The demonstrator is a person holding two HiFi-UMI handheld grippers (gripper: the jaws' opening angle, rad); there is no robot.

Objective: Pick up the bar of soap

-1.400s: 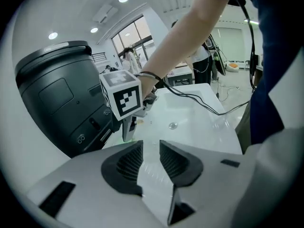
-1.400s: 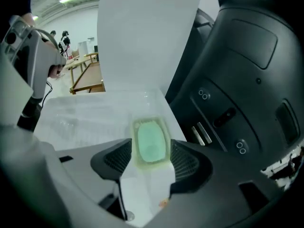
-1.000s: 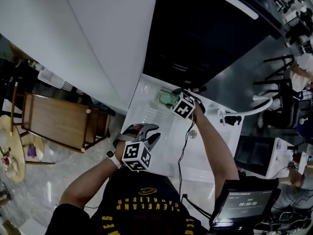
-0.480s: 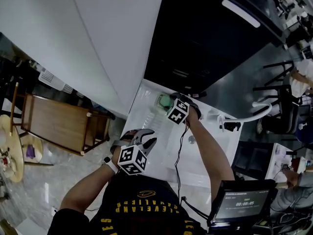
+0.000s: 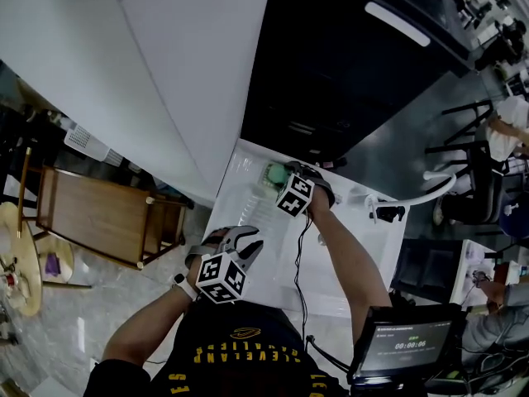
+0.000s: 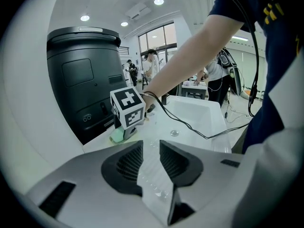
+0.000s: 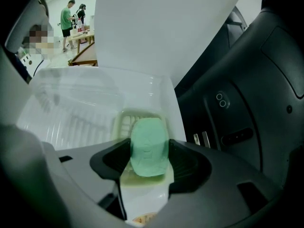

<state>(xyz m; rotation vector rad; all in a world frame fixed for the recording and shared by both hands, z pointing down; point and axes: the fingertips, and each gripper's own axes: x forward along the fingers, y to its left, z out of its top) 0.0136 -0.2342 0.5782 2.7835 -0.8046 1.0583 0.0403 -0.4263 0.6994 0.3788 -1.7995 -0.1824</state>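
Note:
A pale green bar of soap (image 7: pixel 149 146) lies over a yellowish soap dish (image 7: pixel 124 120) at the back left corner of the white sink counter (image 5: pixel 273 263). My right gripper (image 7: pixel 149 158) is shut on the soap, one pad against each long side. In the head view the soap (image 5: pixel 275 173) peeks out just beyond the right gripper (image 5: pixel 285 176). My left gripper (image 5: pixel 248 236) hovers near the counter's front left, its jaws a little apart with nothing between them. From the left gripper view (image 6: pixel 151 151) the soap (image 6: pixel 117 135) shows under the right gripper's marker cube.
A tall black appliance (image 5: pixel 347 64) stands right behind the counter. The basin's drain (image 6: pixel 174 133) and a faucet (image 5: pixel 388 212) lie to the right. A black cable (image 5: pixel 299 255) trails along my right arm. A wooden cart (image 5: pixel 99 213) stands on the floor at left.
My right gripper has edged closer in over the soap. My left gripper has drifted slightly back toward my body.

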